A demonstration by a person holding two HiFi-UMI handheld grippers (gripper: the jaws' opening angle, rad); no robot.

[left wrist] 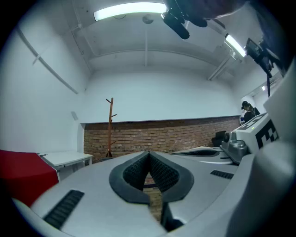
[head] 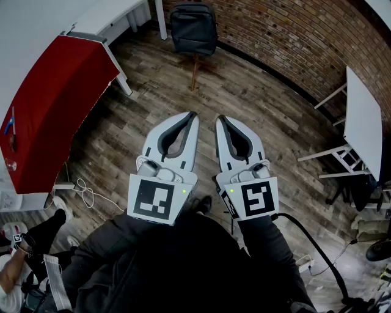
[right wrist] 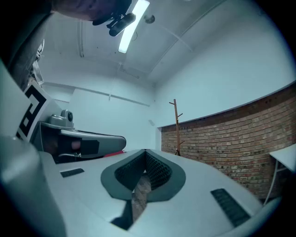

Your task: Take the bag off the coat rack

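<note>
Dark backpack (head: 193,27) is hung on far coat rack (head: 195,72); left gripper (head: 193,114) and right gripper (head: 219,118) are held near, jaws closed, empty.

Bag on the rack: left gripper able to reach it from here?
Probably not yet: the bag hangs well ahead of the left gripper, whose jaws are shut. Only floor lies between, nothing blocking.

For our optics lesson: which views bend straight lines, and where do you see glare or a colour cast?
Head view: the brick wall curves, corners dark. Left gripper view: the ceiling light glares white, wall lines bow. Right gripper view: bluish cast, dark rim, coat rack sharp.
</note>
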